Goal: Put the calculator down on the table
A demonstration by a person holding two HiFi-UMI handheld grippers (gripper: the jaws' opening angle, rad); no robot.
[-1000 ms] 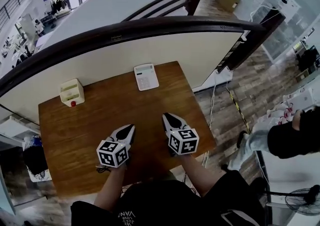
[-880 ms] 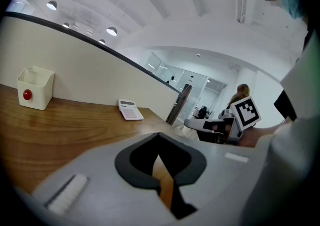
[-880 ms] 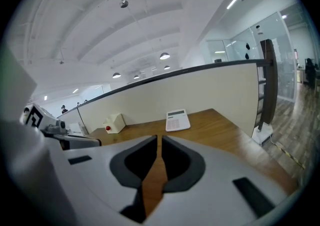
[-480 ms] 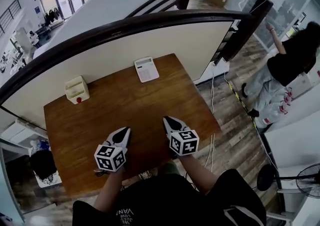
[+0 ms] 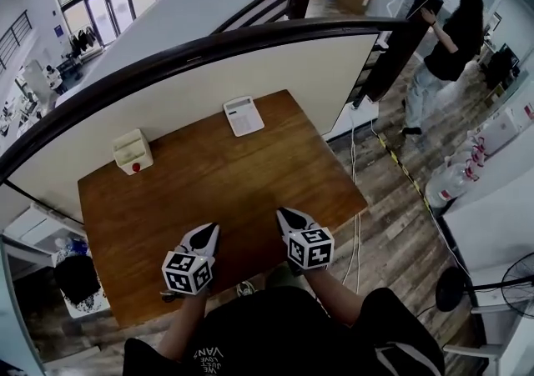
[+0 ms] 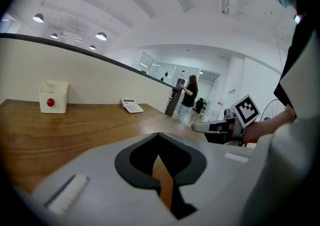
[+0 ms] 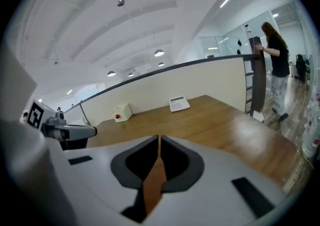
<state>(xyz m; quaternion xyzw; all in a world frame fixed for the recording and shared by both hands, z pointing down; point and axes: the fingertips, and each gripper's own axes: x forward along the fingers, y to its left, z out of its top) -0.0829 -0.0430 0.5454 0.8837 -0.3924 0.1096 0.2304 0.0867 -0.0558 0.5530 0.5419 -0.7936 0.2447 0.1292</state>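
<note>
Calculator lies flat at the far edge of the table, right of the white box, well apart from us. We judge it light, rigid, slick plastic; pinch across a side edge, off the keys. Left gripper and right gripper: jaws together, nothing held, over the near edge.

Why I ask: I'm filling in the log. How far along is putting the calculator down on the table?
Looks done: the calculator lies flat on the table, at its far edge. In hand: nothing; the left gripper and right gripper are both shut and empty, over the near edge, apart from the calculator. Left: nothing that shows.
</note>
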